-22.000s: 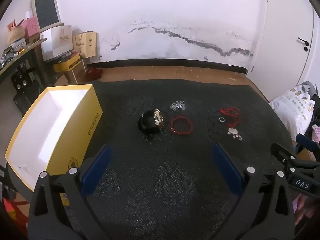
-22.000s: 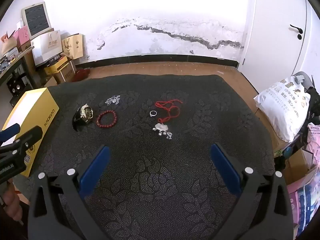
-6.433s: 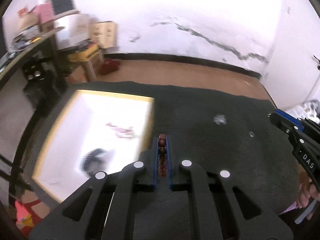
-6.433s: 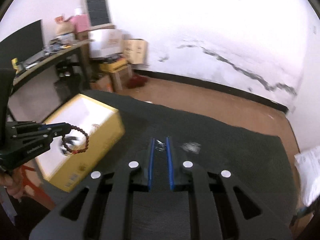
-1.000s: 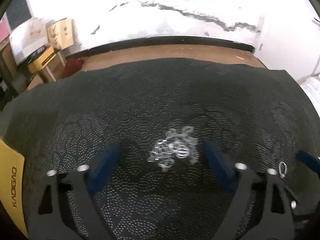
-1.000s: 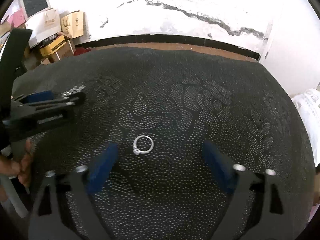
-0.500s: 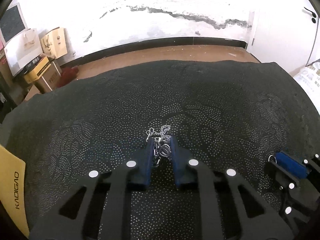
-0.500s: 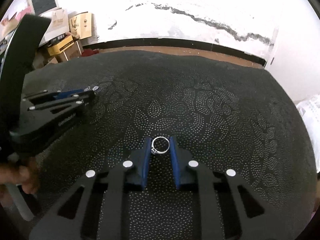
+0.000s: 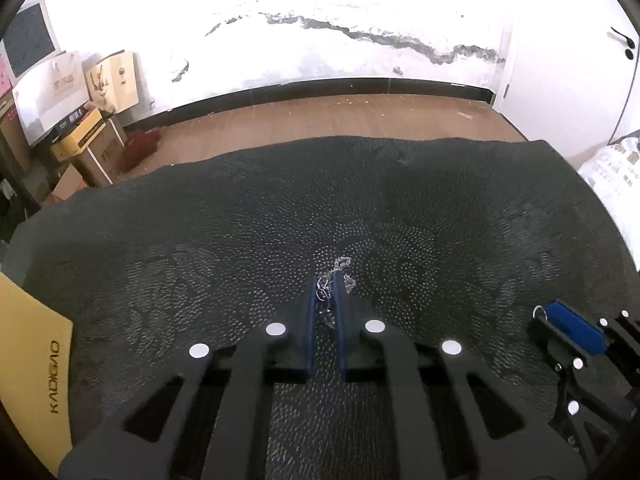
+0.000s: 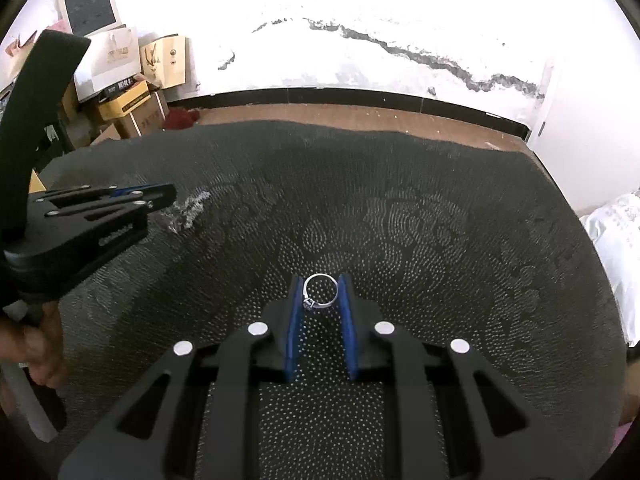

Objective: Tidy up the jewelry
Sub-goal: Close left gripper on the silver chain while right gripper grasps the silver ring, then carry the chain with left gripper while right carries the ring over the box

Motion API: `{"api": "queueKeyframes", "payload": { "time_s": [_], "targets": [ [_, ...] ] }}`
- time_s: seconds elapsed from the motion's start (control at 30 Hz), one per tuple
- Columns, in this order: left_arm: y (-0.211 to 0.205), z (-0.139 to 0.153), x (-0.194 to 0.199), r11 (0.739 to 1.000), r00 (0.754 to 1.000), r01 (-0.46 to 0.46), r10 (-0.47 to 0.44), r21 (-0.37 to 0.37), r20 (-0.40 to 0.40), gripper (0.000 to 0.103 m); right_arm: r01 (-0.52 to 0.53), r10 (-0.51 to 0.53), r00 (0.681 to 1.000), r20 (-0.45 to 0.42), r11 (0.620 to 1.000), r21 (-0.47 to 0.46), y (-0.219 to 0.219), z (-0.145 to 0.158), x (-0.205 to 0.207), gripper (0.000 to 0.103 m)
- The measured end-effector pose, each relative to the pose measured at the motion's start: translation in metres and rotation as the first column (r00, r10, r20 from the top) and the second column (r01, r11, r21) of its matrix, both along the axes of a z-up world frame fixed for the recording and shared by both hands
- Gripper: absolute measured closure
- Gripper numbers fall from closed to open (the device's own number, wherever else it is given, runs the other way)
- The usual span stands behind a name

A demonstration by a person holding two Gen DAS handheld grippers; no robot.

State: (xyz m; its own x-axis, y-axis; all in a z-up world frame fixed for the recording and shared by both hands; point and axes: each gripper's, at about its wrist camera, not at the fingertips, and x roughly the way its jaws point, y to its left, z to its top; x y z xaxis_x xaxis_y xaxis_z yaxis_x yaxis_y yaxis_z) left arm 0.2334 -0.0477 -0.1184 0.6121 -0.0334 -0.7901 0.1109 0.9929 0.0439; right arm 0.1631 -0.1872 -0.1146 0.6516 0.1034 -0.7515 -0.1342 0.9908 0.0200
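Jaws of the left gripper (image 9: 325, 287) pinch a tangled silver chain (image 9: 326, 294), while the right gripper (image 10: 320, 294) clamps a thin silver ring (image 10: 320, 292) above the dark patterned table (image 10: 440, 220).

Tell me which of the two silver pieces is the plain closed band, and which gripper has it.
The silver ring, clamped between the right gripper pads. It is one round hoop, unlike the tangled silver chain pinched in the left gripper.

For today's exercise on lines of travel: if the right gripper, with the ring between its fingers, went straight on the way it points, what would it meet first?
The right gripper, shut on the ring, points slightly down, so it would probably meet the dark mat first. Depth is unclear.
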Motion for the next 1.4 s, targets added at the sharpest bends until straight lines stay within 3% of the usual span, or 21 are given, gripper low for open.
{"api": "queueKeyframes", "payload": {
  "time_s": [0.27,0.5,0.53,0.57,0.6,0.8,1.03,1.2,1.4],
  "targets": [
    [0.031,0.050,-0.033,1.000,1.000,-0.014,0.015,-0.024,0.009,0.096,-0.014,0.013,0.998,0.060,1.000,0.028,0.003,0.050,-0.014,0.085],
    [0.075,0.103,-0.079,0.998,0.998,-0.052,0.053,-0.025,0.017,0.096,-0.074,0.071,0.993,0.090,0.996,0.039,0.033,0.104,-0.035,0.085],
    [0.085,0.110,-0.086,0.998,0.998,-0.059,0.060,-0.032,0.012,0.096,-0.082,0.079,0.992,0.094,0.996,0.037,0.037,0.110,-0.039,0.088],
    [0.092,0.117,-0.091,0.997,0.998,-0.067,0.067,-0.036,0.009,0.096,-0.093,0.089,0.991,0.097,0.995,0.040,0.043,0.119,-0.043,0.098],
    [0.100,0.124,-0.098,0.997,0.997,-0.074,0.074,-0.039,0.009,0.096,-0.100,0.095,0.991,0.096,0.994,0.045,0.047,0.124,-0.045,0.098],
    [0.159,0.171,-0.139,0.989,0.988,-0.146,0.147,-0.012,0.044,0.096,-0.179,0.173,0.979,0.104,0.983,0.049,0.095,0.166,-0.068,0.098],
    [0.231,0.215,-0.189,0.975,0.973,-0.221,0.223,-0.034,0.056,0.096,-0.279,0.270,0.957,0.109,0.958,0.072,0.160,0.212,-0.090,0.098],
    [0.278,0.239,-0.219,0.961,0.957,-0.277,0.277,-0.018,0.087,0.096,-0.367,0.359,0.926,0.116,0.928,0.068,0.224,0.238,-0.103,0.098],
    [0.334,0.244,-0.256,0.937,0.932,-0.350,0.349,-0.005,0.096,0.096,-0.466,0.458,0.881,0.116,0.883,0.057,0.302,0.253,-0.118,0.098]
  ]
}}
